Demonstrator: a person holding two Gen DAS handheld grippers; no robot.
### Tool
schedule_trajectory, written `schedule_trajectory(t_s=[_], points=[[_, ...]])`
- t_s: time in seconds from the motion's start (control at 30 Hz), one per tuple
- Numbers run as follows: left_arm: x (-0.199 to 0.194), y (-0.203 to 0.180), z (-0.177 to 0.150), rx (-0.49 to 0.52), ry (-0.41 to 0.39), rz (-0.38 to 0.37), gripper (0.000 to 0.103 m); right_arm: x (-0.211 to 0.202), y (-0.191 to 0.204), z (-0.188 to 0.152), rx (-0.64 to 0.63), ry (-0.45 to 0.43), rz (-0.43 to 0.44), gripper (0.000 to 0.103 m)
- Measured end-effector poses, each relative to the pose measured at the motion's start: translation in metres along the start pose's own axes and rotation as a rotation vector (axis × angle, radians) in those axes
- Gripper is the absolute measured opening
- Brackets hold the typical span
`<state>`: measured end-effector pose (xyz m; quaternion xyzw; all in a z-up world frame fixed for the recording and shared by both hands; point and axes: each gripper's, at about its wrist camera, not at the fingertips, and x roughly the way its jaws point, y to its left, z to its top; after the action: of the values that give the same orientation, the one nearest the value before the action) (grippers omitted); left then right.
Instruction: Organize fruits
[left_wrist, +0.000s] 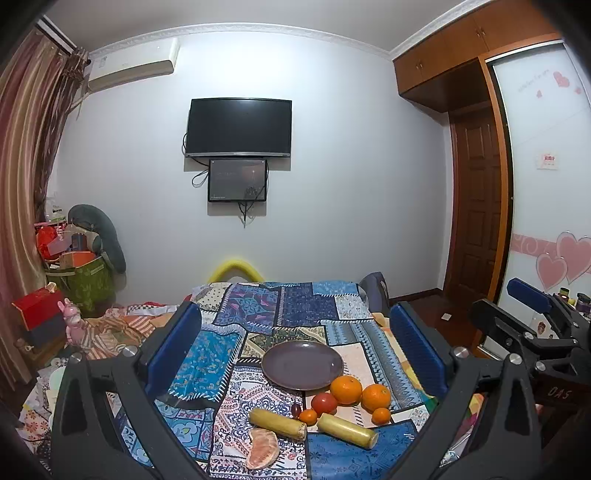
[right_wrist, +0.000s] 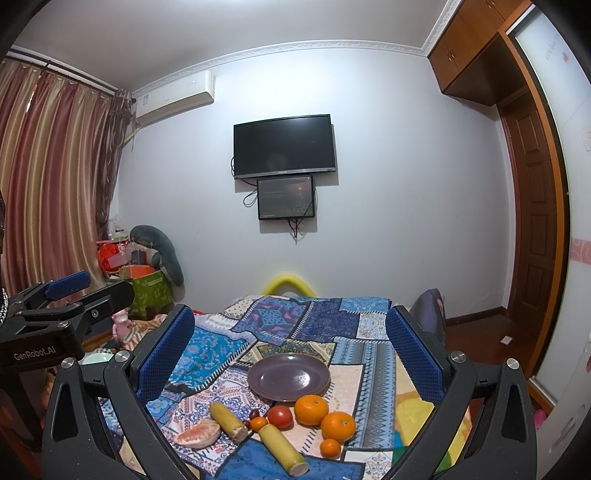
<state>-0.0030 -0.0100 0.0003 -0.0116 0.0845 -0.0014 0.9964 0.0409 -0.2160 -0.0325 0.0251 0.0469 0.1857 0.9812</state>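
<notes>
An empty purple plate (left_wrist: 302, 363) (right_wrist: 289, 376) sits on a patchwork cloth. Just in front of it lie two large oranges (left_wrist: 346, 388) (right_wrist: 311, 409), a tomato (left_wrist: 324, 402) (right_wrist: 280, 416), two small tangerines (left_wrist: 381, 415) (right_wrist: 330, 447), a dark grape (left_wrist: 296, 409), two yellow sugarcane pieces (left_wrist: 277, 422) (right_wrist: 282, 448) and a peeled pomelo segment (left_wrist: 262, 447) (right_wrist: 197, 435). My left gripper (left_wrist: 295, 354) is open and empty, raised above the fruit. My right gripper (right_wrist: 291, 354) is open and empty, likewise raised. Each gripper shows at the edge of the other's view.
The patchwork cloth (left_wrist: 306, 306) covers a table or bed. Clutter, boxes and a plush toy (left_wrist: 96, 236) stand at the left by the curtain. A wardrobe and door (left_wrist: 476, 206) are at the right. A TV (left_wrist: 238, 127) hangs on the far wall.
</notes>
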Motion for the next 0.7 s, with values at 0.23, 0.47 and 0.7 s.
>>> schedule_trajectory(t_s=[0.23,0.47,0.7], points=[[0.009,0.003,-0.004,0.001,0.025,0.008,0.103,0.002,0.000,0.000,0.003,0.008,-0.007,0.103],[0.035,0.020,-0.016,-0.007,0.099,0.031,0.103,0.016,-0.012,-0.009,0.011,0.044,-0.028,0.103],[0.073,0.037,-0.036,0.003,0.225,0.048,0.087,0.043,-0.030,-0.032,0.013,0.161,-0.024,0.099]])
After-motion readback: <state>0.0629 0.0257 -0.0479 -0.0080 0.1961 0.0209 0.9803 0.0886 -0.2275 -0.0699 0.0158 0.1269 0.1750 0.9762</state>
